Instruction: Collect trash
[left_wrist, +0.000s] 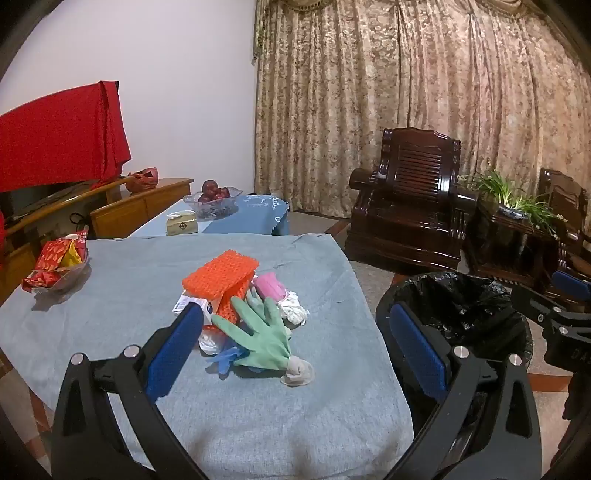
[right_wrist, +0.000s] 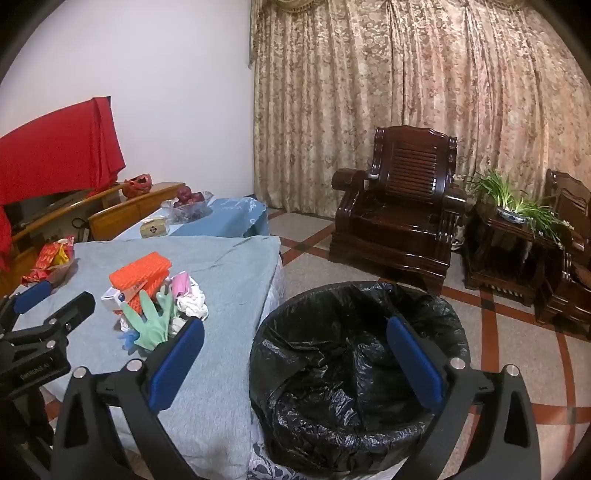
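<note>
We hold the left gripper (left_wrist: 291, 332) spread wide and empty, tilted down over the table's grey cloth (left_wrist: 147, 280), its blue pads (left_wrist: 173, 354) apart on either side of the trash heap. Our right gripper (right_wrist: 295, 347) is likewise wide apart with nothing between its pads, poised above the bin with the black liner (right_wrist: 354, 373), which stands on the floor just beside the table's right edge. Going left to right on the cloth, we see a glass dish of red snack packets (left_wrist: 59, 266), then the heap: a small white carton (left_wrist: 194, 304), an orange foam net (left_wrist: 221, 277), a green rubber glove (left_wrist: 264, 339) over a blue glove (left_wrist: 225, 360), a pink mask (left_wrist: 271, 286) and crumpled white tissue (left_wrist: 293, 312). A dark wooden armchair (right_wrist: 402, 206) stands beyond the bin.
</note>
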